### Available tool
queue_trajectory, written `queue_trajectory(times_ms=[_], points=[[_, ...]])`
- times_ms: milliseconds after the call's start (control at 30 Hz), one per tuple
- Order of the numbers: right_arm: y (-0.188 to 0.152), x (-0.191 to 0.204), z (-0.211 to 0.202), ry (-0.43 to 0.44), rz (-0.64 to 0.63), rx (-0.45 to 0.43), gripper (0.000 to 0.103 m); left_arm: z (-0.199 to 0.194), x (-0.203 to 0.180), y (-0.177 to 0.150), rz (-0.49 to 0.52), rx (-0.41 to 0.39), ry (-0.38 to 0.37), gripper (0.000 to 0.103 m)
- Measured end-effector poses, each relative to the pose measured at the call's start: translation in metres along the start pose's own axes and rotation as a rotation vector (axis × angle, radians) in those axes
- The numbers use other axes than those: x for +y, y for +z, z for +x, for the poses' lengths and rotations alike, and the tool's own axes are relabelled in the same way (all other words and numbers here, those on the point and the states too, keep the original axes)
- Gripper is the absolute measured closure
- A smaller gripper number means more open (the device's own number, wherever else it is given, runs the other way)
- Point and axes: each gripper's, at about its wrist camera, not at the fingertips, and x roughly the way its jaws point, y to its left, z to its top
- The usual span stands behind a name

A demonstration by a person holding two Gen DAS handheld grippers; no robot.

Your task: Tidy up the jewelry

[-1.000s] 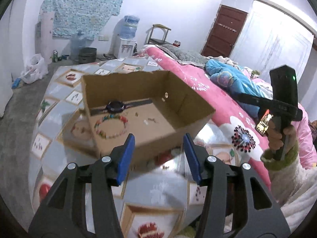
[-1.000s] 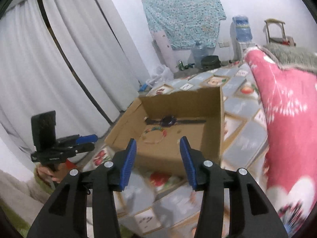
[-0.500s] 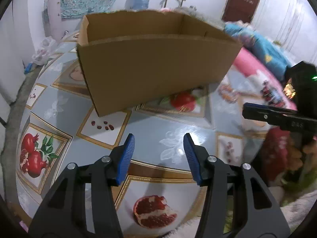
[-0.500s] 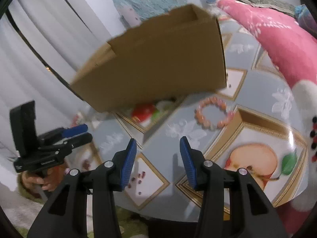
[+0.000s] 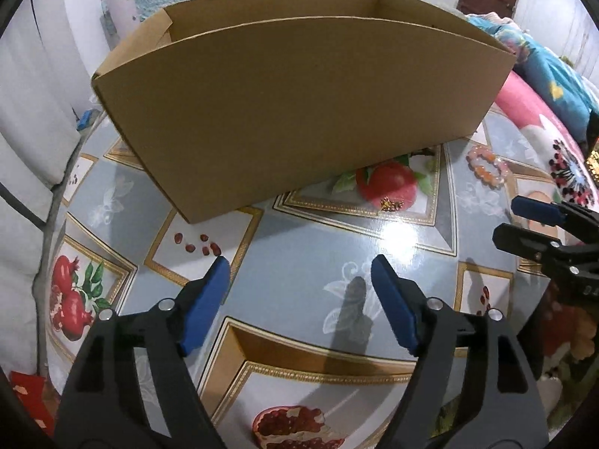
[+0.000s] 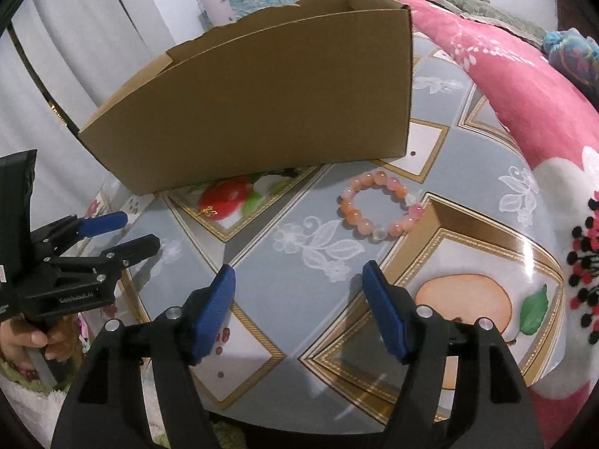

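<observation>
Both tongs, left (image 5: 299, 273) and right (image 6: 299, 280), have just been opening and hang empty over the desk (image 6: 292, 280), near the bracelet (image 6: 378, 205) beside the box (image 6: 262, 104).

The right tool (image 6: 299, 286), jaws just opened wider with nothing between them, hovers over the patterned surface (image 6: 284, 280). A pink beaded bracelet (image 6: 380, 204) lies beyond, near the cardboard box (image 6: 262, 97).
</observation>
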Motion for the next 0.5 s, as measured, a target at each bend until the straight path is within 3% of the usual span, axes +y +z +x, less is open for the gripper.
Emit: queue_trajectory(times_ms=[500], points=[[0.0, 0.001, 0.003, -0.019, -0.01, 0.019, 0.031, 0.003, 0.013, -0.004, -0.05, 0.064, 0.033, 0.018]])
